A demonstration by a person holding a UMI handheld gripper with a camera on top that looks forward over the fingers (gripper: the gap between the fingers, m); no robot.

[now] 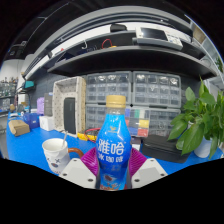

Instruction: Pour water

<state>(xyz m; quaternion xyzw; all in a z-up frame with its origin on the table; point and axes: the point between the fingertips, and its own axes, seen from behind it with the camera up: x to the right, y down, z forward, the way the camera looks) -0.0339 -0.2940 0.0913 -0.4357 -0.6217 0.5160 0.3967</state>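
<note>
One blue bottle (113,150), one white mug (55,152), one potted plant (198,122)

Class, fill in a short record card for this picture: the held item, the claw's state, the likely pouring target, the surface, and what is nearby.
held item: blue bottle with a tan cap, upright
claw: shut on the bottle, one finger at each side
likely target: white mug, beside the bottle, apart from it
surface: blue table
nearby: green plant on the other side; storage drawers beyond
</note>
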